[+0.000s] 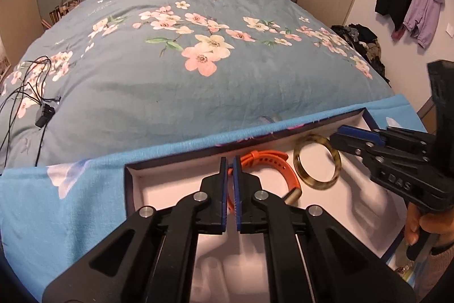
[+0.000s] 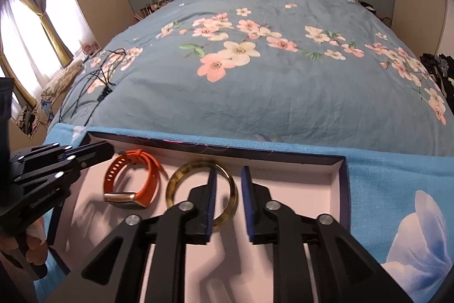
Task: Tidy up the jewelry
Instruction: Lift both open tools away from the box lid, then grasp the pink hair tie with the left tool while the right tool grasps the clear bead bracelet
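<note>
We hold both tools low over open box at foot of bed, likely so each piece drops straight onto white liner.

Left gripper: narrow slit between blue pads, nothing held, tips above orange watch band.

Right gripper: modest gap, empty, left finger overlapping amber bangle; contact unclear.

Box contents: band left, bangle just beside it to its right; right part bare.

We judge bangle freshly set or about to be nudged.

Box rests on blue towel.
</note>
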A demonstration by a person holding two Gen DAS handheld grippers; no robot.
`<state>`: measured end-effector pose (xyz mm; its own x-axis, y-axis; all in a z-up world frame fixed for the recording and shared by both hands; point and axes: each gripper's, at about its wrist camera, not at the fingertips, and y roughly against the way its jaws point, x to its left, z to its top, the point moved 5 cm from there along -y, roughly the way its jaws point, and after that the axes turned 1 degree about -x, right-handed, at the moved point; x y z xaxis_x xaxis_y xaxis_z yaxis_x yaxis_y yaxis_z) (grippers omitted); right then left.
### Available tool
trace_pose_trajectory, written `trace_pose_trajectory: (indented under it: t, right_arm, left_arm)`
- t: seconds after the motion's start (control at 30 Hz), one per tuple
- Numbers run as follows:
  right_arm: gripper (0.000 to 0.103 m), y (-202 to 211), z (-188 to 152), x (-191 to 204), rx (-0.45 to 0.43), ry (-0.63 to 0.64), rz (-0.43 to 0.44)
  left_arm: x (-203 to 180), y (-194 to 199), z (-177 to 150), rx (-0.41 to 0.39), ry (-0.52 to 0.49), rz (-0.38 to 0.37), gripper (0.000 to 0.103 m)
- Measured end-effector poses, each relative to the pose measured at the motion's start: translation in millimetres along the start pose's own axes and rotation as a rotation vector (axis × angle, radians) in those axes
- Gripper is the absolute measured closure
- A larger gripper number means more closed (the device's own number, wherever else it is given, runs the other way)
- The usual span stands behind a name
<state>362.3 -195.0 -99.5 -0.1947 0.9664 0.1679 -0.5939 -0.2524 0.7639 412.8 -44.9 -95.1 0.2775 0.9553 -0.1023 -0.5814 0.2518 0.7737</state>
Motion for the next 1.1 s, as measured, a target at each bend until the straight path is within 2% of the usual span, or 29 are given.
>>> trace_pose_trajectory:
  t: [0.1, 0.17, 0.23, 0.33, 0.53, 0.67, 0.8, 0.9, 1.07, 1.1]
  right_arm:
    - [0.08, 24.5, -4.7, 5.6, -0.047, 0.019, 0.047]
    - [0.07, 47.0, -12.2, 11.5, -0.083, 0.052, 0.081]
    - [0.065, 72.3, -26.0, 16.6, -0.117, 0.098, 0.107]
    - [0.061, 102.9, -52.8, 19.6, -0.138, 0.143, 0.139]
    - [0.06, 134.8, -116.6, 11.5, -0.104, 0.189, 0.141]
    - [0.06, 141.2, -156.9, 1.9, -0.058, 0.175, 0.131]
    - [0.06, 140.9, -177.2, -9.3, -0.038, 0.138, 0.136]
    - [0.062, 139.9, -185.3, -14.3, -0.028, 0.11, 0.15]
    - [0.089, 140.6, -190.7, -13.6, -0.03, 0.102, 0.174]
    - [0.09, 141.0, -191.2, -12.8, -0.03, 0.101, 0.181]
  left_arm:
    - [-5.5, 20.7, -4.9, -0.064, -0.01, -0.016, 0.085]
    - [-10.8, 38.2, -11.5, -0.112, -0.04, -0.011, 0.079]
    - [-15.2, 58.3, -19.8, -0.154, -0.054, -0.023, 0.067]
    - [-20.7, 93.4, -36.8, -0.218, -0.073, -0.038, 0.057]
    - [-30.8, 154.1, -87.0, -0.287, -0.082, -0.073, 0.051]
    - [-35.1, 177.7, -125.4, -0.294, -0.084, -0.084, 0.048]
    - [-40.9, 185.8, -160.8, -0.269, -0.073, -0.105, 0.048]
    - [-46.0, 185.9, -179.5, -0.259, -0.058, -0.11, 0.047]
    - [-53.0, 186.9, -202.2, -0.245, -0.045, -0.109, 0.046]
    - [-53.1, 185.6, -204.3, -0.24, -0.041, -0.112, 0.046]
